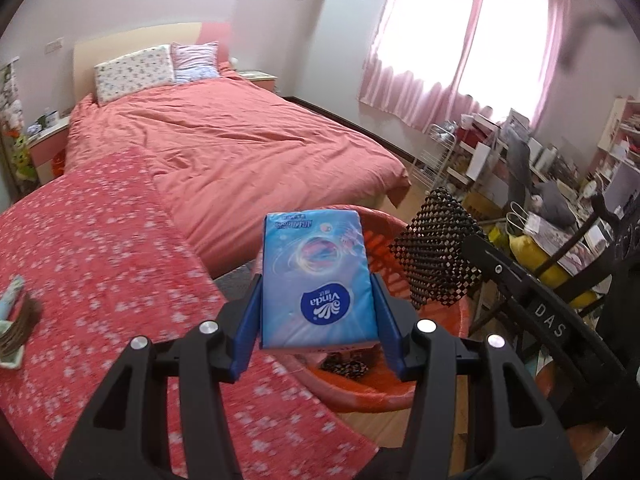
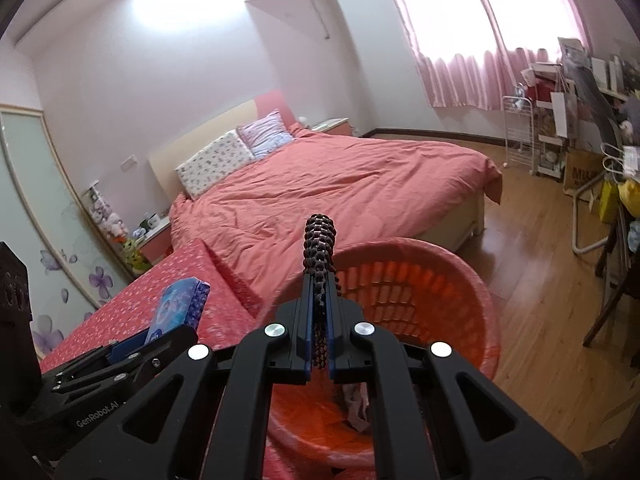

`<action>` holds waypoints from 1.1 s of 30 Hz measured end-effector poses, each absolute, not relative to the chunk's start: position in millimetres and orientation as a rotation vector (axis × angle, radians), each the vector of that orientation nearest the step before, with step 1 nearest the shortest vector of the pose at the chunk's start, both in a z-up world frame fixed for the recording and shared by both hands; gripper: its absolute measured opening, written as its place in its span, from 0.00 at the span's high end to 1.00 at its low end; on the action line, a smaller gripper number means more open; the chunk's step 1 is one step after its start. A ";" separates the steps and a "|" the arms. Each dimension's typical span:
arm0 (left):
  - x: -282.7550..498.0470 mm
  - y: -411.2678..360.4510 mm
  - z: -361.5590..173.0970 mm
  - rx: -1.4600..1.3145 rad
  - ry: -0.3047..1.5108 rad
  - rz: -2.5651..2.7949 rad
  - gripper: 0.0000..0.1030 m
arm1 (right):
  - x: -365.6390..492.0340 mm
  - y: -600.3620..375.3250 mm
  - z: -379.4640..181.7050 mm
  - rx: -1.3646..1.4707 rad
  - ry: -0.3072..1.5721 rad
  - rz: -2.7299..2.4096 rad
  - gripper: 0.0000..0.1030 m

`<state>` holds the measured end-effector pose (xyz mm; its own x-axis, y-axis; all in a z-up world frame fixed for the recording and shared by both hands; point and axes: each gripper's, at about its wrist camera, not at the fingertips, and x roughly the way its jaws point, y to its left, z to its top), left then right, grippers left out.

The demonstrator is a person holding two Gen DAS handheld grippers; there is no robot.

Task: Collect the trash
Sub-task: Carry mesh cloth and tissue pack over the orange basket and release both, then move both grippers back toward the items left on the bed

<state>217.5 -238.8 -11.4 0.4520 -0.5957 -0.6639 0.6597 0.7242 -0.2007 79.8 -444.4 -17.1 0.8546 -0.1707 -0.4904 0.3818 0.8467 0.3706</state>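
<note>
Firmly clamped, the left gripper (image 1: 318,312) has its blue jaws pressing both long sides of a blue tissue pack (image 1: 318,276), which juts toward twelve o'clock over the near rim of the orange basket (image 1: 440,364). The right gripper (image 2: 319,320) has its jaws pinched tight on a dark beaded mat (image 2: 319,256), standing upright above the same basket, at about two o'clock from the pack. Likely risks: let go too early, the pack could land on the red flowered desk (image 1: 100,240) at nine o'clock; the limp mat may snag on the rim.
</note>
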 end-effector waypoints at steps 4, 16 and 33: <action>218.8 -256.9 -21.5 0.096 0.798 -0.805 0.50 | 77.4 -454.6 -22.0 0.497 0.457 -0.311 0.95; 225.5 -290.9 -47.0 0.140 0.836 -0.814 0.50 | 80.3 -471.7 -32.4 0.533 0.464 -0.313 0.95; 238.6 -274.0 -57.9 0.134 0.872 -0.737 0.28 | 80.8 -475.1 -44.0 0.601 0.525 -0.304 0.65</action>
<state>238.6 -274.0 -57.9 0.4168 -0.5327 -0.7365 0.6375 0.7489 -0.1809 80.8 -475.1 -44.0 0.8270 -0.1202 -0.5493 0.4170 0.7864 0.4558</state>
